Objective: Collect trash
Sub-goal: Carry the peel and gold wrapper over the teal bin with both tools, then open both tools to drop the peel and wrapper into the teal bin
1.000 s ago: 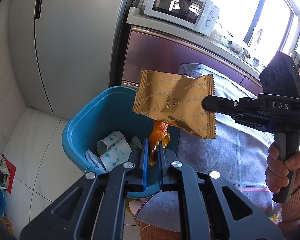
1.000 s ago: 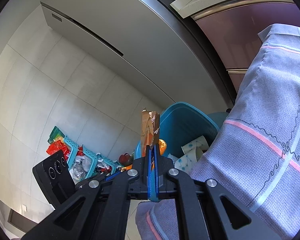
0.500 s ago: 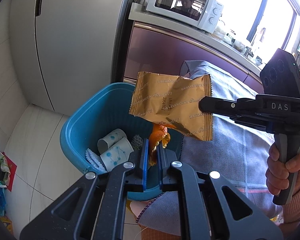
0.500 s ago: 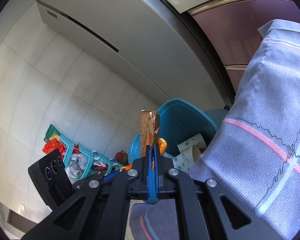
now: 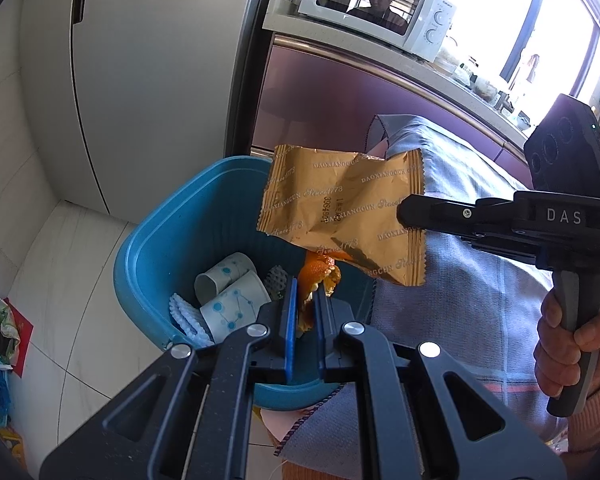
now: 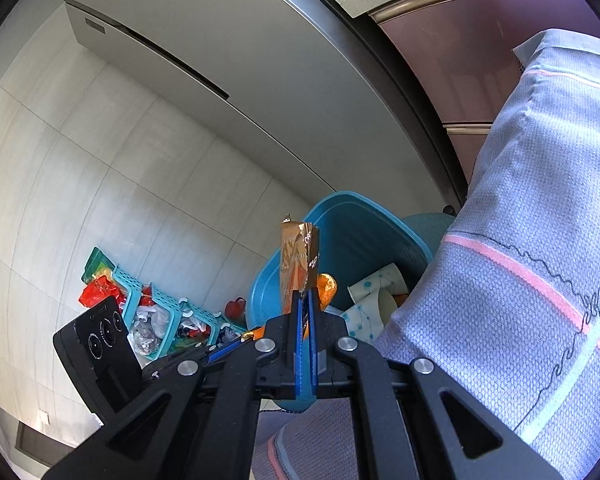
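A blue trash bin [image 5: 148,248] stands on the floor beside the table, with paper cups [image 5: 236,300] and other scraps inside. My left gripper [image 5: 306,288] is shut on a piece of orange peel [image 5: 318,274], held over the bin's near side. My right gripper [image 5: 406,214] is shut on the edge of a gold snack wrapper [image 5: 340,208], which hangs above the bin. In the right wrist view the wrapper [image 6: 298,256] stands edge-on above the right gripper [image 6: 305,300], with the bin [image 6: 364,232] and the peel [image 6: 326,286] behind it.
A grey-blue tablecloth [image 5: 460,280] with pink stripes covers the table on the right. A tall fridge [image 5: 148,60] and a purple cabinet with a microwave [image 5: 380,8] stand behind the bin. Turquoise baskets [image 6: 160,312] of items sit on the tiled floor. A person's hand [image 5: 560,340] grips the right handle.
The wrapper and the right gripper have shifted slightly left and down over the bin. The left gripper holds the peel in the same place.
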The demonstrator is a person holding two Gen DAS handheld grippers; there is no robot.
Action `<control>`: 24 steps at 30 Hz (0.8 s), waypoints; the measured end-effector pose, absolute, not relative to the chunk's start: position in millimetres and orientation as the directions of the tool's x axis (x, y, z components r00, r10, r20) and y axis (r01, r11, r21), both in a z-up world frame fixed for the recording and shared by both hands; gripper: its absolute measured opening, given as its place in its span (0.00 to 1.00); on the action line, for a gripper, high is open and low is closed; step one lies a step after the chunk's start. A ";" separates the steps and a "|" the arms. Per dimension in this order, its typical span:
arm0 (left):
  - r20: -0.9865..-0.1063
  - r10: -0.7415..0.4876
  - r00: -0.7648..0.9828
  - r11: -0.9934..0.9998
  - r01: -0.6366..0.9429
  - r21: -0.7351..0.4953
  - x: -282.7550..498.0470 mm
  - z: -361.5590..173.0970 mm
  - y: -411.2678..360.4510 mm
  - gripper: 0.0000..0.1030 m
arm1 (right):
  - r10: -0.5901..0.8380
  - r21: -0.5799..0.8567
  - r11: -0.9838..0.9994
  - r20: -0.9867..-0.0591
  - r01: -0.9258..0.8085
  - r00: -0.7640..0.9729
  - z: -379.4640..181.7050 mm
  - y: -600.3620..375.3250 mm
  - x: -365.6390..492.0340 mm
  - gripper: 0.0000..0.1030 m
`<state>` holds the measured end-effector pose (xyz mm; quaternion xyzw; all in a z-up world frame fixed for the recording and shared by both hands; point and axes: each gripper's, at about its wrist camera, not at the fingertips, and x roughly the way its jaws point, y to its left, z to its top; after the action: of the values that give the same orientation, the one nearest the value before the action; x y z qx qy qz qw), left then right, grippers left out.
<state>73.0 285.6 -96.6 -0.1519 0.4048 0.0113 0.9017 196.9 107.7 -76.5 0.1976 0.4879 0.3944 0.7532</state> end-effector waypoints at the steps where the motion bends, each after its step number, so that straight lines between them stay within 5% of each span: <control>1: -0.735 -0.102 0.670 0.953 -0.146 -0.265 73.6 -97.8 285.9 0.08 | 0.785 0.681 0.613 -0.582 -0.400 0.213 -76.6 108.5 196.6 0.02; 24: -0.777 -0.121 0.618 0.927 -0.209 -0.311 99.6 -130.0 294.9 0.11 | 0.739 0.616 0.644 -0.654 -0.454 0.161 -78.0 151.7 189.4 0.07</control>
<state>99.6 294.9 -130.0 -0.1891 0.4363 0.0252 0.8793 189.4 151.7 -78.0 0.1398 0.5109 0.3984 0.7488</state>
